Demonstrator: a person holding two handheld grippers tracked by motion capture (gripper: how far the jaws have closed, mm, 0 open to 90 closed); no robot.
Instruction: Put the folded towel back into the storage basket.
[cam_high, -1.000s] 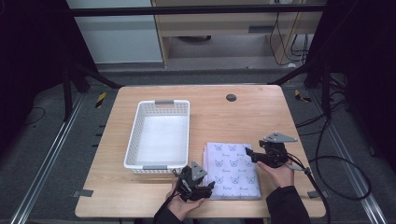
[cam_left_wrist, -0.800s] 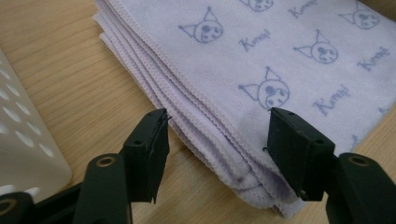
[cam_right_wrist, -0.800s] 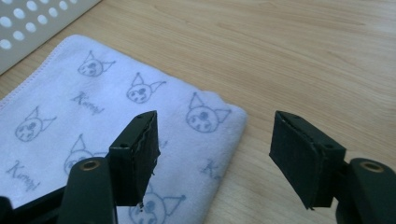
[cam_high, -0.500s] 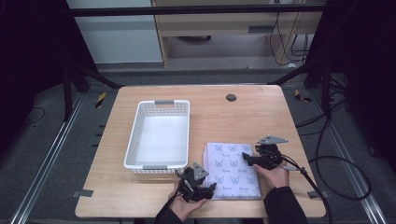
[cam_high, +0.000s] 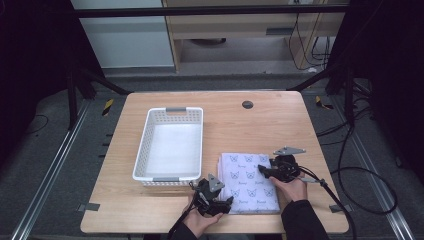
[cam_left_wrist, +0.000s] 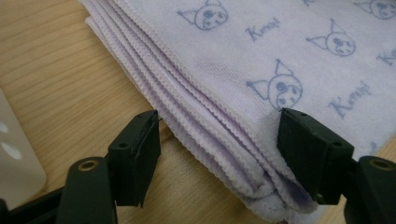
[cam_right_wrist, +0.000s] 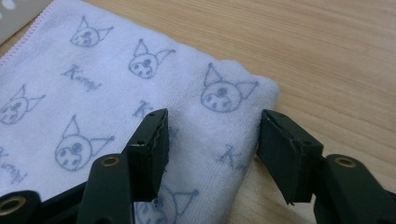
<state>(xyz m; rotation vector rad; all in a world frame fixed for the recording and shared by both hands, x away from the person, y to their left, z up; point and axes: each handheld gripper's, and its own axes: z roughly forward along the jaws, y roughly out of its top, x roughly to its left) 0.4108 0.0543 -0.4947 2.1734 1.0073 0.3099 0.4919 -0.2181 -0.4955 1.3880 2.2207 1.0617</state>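
A folded lilac towel (cam_high: 248, 181) printed with cat faces lies flat on the wooden table (cam_high: 260, 125), right of a white basket (cam_high: 144, 150). My left gripper (cam_high: 226, 202) sits at the towel's near left corner. Its jaws have just been opening; in the left gripper view (cam_left_wrist: 219, 149) they stand wide, and the towel's (cam_left_wrist: 261, 56) stacked edges lie loose between them. My right gripper (cam_high: 262, 170) is at the towel's right side. Its jaws have just been closing; in the right gripper view (cam_right_wrist: 212, 149) one hangs over the towel (cam_right_wrist: 93, 93), the other beside its folded corner, with no pinch.
The white plastic basket (cam_left_wrist: 14, 154) is empty and stands just left of the towel; its corner (cam_right_wrist: 18, 11) also shows in the right gripper view. A dark round hole (cam_high: 247, 104) sits near the table's far edge. Cables trail off to the right.
My right gripper has sunk a little and crept left onto the towel's right side. The left gripper has stayed at the near corner. The towel has not moved.
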